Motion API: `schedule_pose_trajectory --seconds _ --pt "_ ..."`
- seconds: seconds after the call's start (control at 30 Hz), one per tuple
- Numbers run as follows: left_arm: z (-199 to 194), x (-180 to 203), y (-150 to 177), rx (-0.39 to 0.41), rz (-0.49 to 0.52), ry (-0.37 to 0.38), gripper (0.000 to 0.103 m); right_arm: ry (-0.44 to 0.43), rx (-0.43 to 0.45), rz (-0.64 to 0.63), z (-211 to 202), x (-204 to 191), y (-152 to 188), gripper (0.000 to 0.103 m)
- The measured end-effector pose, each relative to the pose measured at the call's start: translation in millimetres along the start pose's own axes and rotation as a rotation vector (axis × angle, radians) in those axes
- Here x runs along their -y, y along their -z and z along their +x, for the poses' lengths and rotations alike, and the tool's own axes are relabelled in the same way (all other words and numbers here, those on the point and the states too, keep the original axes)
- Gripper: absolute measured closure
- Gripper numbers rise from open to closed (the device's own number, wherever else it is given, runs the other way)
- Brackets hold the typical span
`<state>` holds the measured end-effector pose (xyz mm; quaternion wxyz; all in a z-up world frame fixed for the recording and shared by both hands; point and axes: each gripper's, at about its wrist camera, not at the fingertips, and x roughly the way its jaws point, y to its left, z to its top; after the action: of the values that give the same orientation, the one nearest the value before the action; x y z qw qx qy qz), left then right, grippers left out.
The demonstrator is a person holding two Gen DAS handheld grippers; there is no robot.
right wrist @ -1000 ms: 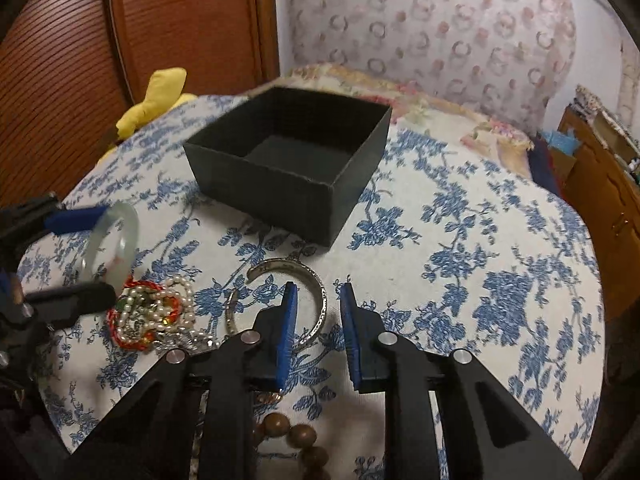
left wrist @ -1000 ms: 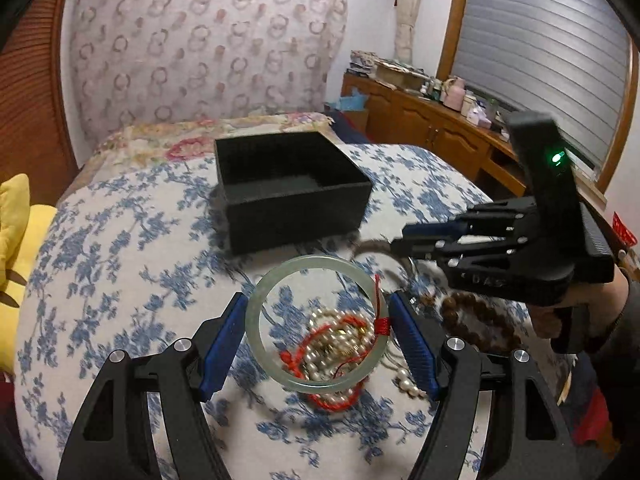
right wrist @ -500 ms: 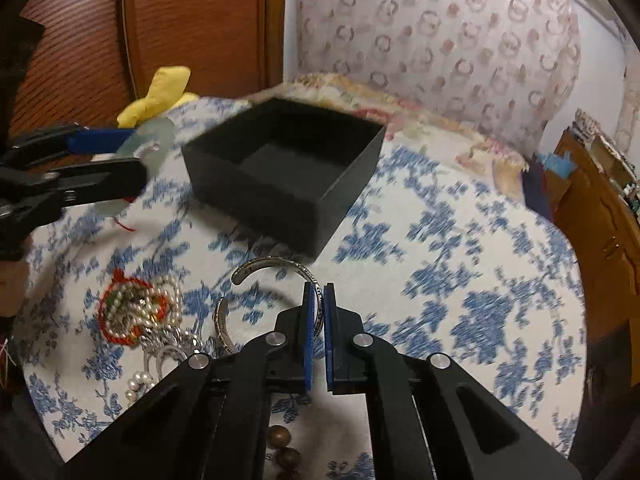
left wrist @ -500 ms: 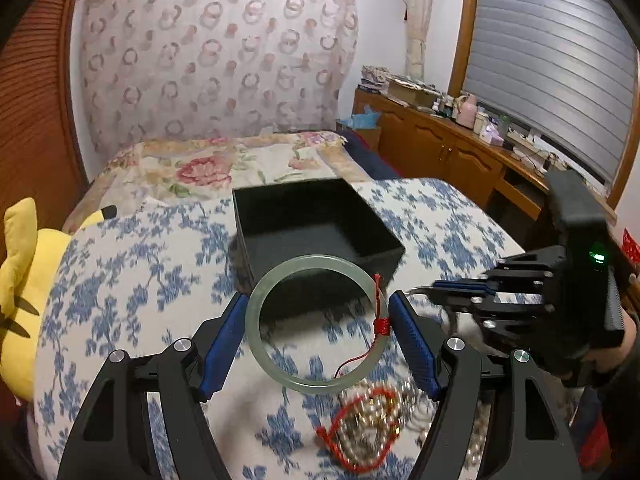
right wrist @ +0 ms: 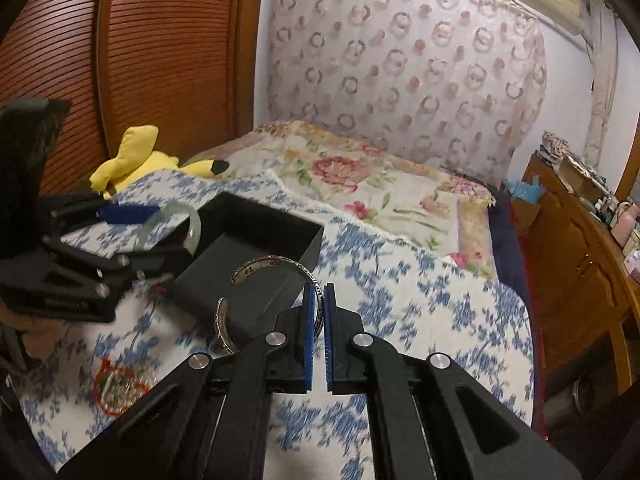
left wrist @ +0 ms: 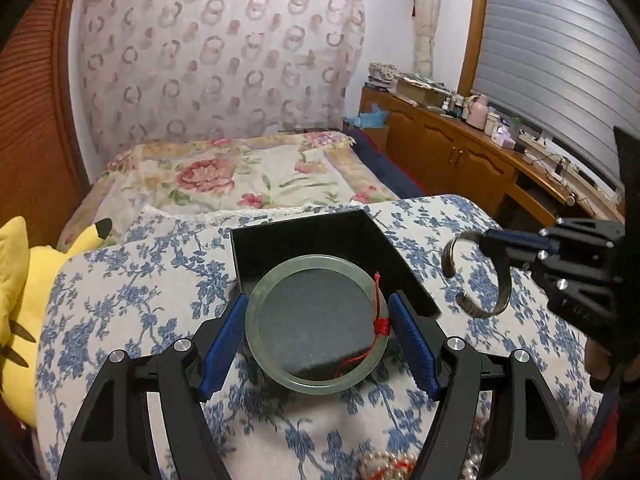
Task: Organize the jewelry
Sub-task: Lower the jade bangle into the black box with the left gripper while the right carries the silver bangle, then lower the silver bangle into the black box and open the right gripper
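My left gripper is shut on a pale green jade bangle with a red thread, held just above the near side of the open black box. Its blue pads press the bangle's two sides. My right gripper is shut on a silver open cuff bracelet, lifted off the cloth beside the box's right wall. In the left wrist view the cuff hangs from the right gripper to the right of the box. A red cord and pearl pile lies on the floral cloth, low left.
A round table under a blue floral cloth carries the box. A yellow plush toy sits at the left edge. Behind are a bed with a flowered quilt and wooden cabinets at the right.
The left gripper carried the jade bangle forward from over the jewelry pile to over the box. The right gripper shut on the silver cuff and lifted it off the cloth.
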<state>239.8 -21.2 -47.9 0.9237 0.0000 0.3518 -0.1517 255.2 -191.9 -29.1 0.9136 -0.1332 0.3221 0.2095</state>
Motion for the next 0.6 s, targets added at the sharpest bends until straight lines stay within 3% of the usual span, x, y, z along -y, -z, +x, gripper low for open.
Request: schedule_pose_trajectory --seconds 0.27,0.6 --pt "13.2 -9.7 -4.4 0.002 -0.032 0.002 0.032 -0.005 -0.008 -0.013 25.2 -7.8 -13.7 0.098" --pt "-15.1 -39.0 1.5 0.054 -0.067 -0.043 0.025 0.002 -0.032 -0.055 56.9 -28.7 -28.2 0.098"
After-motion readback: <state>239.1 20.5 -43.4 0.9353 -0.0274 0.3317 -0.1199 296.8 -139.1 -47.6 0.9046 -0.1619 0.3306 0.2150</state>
